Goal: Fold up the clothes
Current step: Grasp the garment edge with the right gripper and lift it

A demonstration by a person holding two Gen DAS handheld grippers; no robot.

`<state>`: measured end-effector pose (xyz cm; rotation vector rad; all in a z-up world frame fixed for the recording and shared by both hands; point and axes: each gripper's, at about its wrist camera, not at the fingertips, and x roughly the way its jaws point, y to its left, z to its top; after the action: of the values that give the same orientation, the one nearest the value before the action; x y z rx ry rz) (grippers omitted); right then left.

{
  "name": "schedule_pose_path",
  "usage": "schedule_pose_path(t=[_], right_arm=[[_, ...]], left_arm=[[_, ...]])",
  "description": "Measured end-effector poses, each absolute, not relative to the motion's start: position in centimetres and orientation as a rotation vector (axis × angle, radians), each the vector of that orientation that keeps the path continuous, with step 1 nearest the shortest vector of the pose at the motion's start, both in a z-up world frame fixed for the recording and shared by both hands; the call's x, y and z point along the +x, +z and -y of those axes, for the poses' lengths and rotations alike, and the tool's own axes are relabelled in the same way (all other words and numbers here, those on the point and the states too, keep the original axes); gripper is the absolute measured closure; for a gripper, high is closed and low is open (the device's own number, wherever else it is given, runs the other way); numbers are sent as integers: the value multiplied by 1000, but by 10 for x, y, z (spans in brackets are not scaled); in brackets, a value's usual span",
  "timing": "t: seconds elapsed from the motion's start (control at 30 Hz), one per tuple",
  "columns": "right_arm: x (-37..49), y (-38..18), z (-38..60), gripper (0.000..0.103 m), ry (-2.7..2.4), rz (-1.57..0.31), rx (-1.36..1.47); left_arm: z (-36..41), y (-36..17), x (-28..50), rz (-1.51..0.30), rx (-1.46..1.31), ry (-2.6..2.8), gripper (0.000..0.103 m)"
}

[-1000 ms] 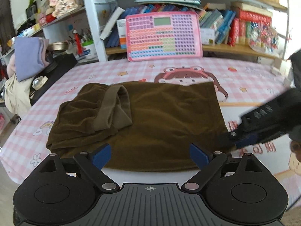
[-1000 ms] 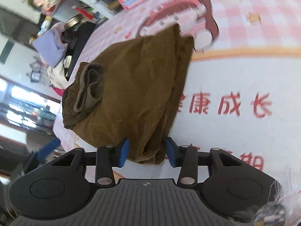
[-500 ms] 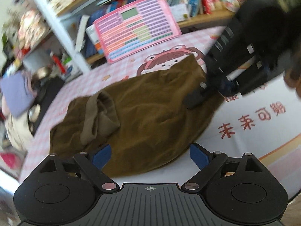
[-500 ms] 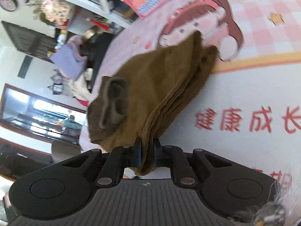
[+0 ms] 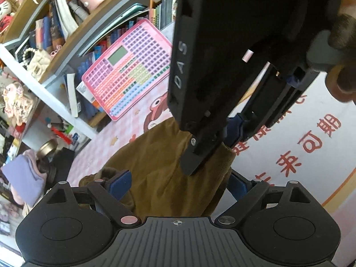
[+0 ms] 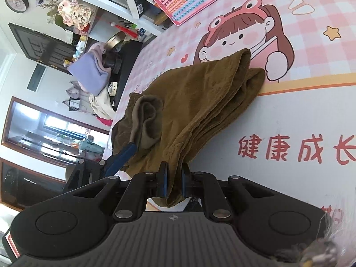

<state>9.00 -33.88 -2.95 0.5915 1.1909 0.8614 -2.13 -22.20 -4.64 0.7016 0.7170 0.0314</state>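
A brown garment (image 6: 195, 102) lies partly folded on the pink cartoon table mat (image 6: 311, 44), with a paler waistband (image 6: 146, 124) bunched at its left end. My right gripper (image 6: 173, 183) is shut on the garment's near right corner and lifts it off the mat. In the left wrist view the garment (image 5: 160, 173) hangs between the wide-apart fingers of my open left gripper (image 5: 178, 183). The right gripper's black body (image 5: 222, 66) fills the upper middle there, its tip pinching the cloth just ahead of my left fingers.
A pink keyboard toy (image 5: 126, 71) leans against the bookshelf (image 5: 66, 40) at the back. A lilac cloth pile (image 6: 89, 73) and a metal bowl (image 6: 115, 40) sit at the table's far left. Red Chinese characters (image 6: 296, 149) mark the white mat area on the right.
My right gripper closed on the garment's corner and raised it. My left gripper tilted and moved in close under the right gripper, staying open.
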Motion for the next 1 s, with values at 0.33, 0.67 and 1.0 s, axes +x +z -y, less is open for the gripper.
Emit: schedule_pose_path(t=[0.33, 0.67, 1.0], right_arm=[[90, -27, 338, 92, 868, -1189, 582], [92, -28, 358, 52, 798, -1163, 621], [121, -61, 372, 44, 693, -1245, 883]], left_arm=[[227, -57, -34, -731, 759, 24, 11], [230, -49, -19, -742, 712, -50, 90], [231, -21, -47, -726, 592, -104, 91]])
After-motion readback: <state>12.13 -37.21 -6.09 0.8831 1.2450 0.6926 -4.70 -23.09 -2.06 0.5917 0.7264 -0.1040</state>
